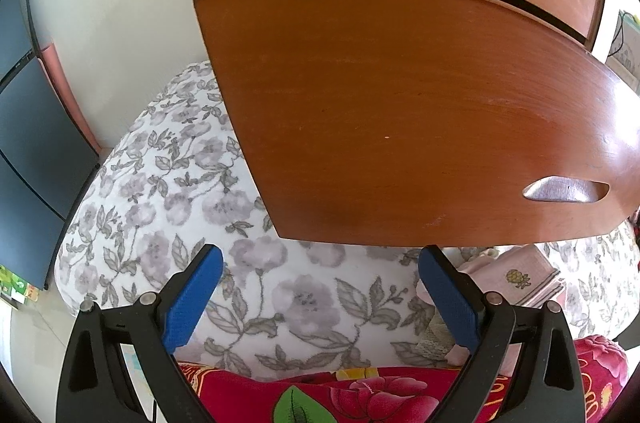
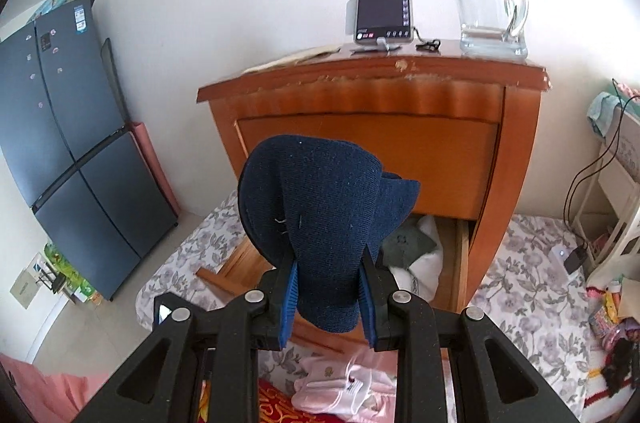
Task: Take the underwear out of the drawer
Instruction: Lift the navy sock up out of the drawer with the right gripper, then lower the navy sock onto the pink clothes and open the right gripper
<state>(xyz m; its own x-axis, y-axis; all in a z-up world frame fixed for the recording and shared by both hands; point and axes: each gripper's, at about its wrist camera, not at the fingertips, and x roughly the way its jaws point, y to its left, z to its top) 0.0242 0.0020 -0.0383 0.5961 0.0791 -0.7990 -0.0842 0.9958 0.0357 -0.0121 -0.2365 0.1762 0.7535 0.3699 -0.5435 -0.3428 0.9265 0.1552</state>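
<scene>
Right gripper point(image 2: 330, 297) pinches the navy underwear point(image 2: 320, 215) between its blue pads; the garment stands upright from the jaws, long axis vertical, its folded top curling toward the cabinet point(image 2: 400, 91). Behind and below it the open drawer point(image 2: 460, 263) holds white and grey clothing. A phone point(image 2: 383, 3) and a glass jug point(image 2: 490, 3) stand on the cabinet top. Left gripper point(image 1: 320, 299), jaws spread and empty, hangs just below the drawer front point(image 1: 400, 111), above the floral bedding point(image 1: 180, 183).
</scene>
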